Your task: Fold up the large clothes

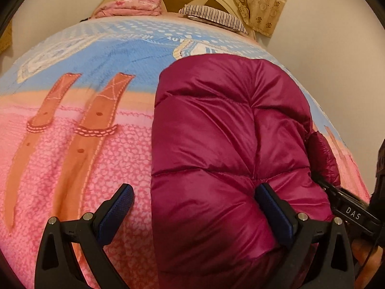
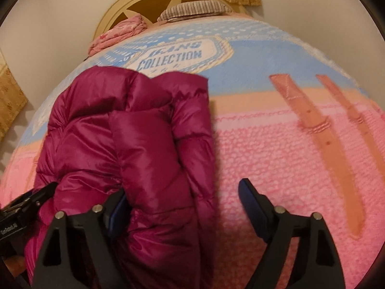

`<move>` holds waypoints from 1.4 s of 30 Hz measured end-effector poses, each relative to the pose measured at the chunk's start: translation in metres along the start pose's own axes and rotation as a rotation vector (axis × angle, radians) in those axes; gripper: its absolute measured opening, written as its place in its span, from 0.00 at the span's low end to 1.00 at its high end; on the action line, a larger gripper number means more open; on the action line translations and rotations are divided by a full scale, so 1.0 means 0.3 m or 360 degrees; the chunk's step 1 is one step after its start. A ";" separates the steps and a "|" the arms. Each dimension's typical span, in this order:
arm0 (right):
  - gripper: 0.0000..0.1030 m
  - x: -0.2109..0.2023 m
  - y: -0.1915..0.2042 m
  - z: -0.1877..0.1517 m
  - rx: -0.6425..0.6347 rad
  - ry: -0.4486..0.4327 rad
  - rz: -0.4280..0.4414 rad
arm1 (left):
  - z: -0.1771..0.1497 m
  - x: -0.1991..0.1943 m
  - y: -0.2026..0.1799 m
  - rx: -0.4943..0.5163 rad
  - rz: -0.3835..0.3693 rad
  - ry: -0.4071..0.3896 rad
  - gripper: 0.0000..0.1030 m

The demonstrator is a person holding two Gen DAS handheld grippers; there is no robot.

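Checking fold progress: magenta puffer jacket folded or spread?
Folded: the jacket lies as a compact doubled bundle on the bedspread.

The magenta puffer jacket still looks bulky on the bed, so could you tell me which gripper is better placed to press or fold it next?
Probably the left gripper: its open jaws straddle the folded jacket, one finger denting it. The right gripper mostly overlooks bare blanket.

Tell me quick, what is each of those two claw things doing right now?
Left gripper: jaws open, straddling the edge of the magenta puffer jacket, not clamping it.
Right gripper: jaws open around the jacket's other edge, gripping nothing.
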State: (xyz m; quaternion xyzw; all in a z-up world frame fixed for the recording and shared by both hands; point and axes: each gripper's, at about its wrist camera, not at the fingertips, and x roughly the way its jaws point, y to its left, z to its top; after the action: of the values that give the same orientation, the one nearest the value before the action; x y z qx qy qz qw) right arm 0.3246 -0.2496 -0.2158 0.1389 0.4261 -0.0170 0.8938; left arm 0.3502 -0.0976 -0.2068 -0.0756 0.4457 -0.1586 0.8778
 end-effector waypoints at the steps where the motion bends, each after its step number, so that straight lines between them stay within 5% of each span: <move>1: 0.73 0.006 -0.004 -0.002 0.0018 0.0005 0.0046 | -0.002 0.004 0.004 -0.0002 -0.0023 -0.0001 0.99; 6: 0.54 0.012 0.018 -0.013 0.0003 0.0004 0.0134 | -0.005 0.006 -0.006 0.0031 -0.0078 -0.0020 0.94; 8: 0.46 0.011 0.023 -0.017 0.0004 0.0005 0.0158 | -0.005 -0.001 -0.032 0.0084 -0.0151 -0.0021 0.68; 14: 0.23 -0.018 0.069 -0.021 -0.0036 -0.0028 0.0208 | -0.012 -0.077 -0.093 0.0232 -0.0031 -0.0106 0.39; 31: 0.21 -0.085 0.496 -0.002 -0.0331 -0.0069 0.0562 | -0.050 -0.482 0.203 0.0096 0.0290 -0.0380 0.34; 42: 0.21 0.008 0.677 0.012 -0.0513 0.0033 0.0709 | -0.087 -0.555 0.415 -0.0041 0.0439 -0.0401 0.34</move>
State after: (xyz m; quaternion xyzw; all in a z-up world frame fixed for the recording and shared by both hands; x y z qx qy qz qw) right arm 0.3588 -0.0552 -0.1680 0.0852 0.3914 0.2494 0.8817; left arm 0.2635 0.0769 -0.1300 -0.0443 0.3404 -0.0202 0.9390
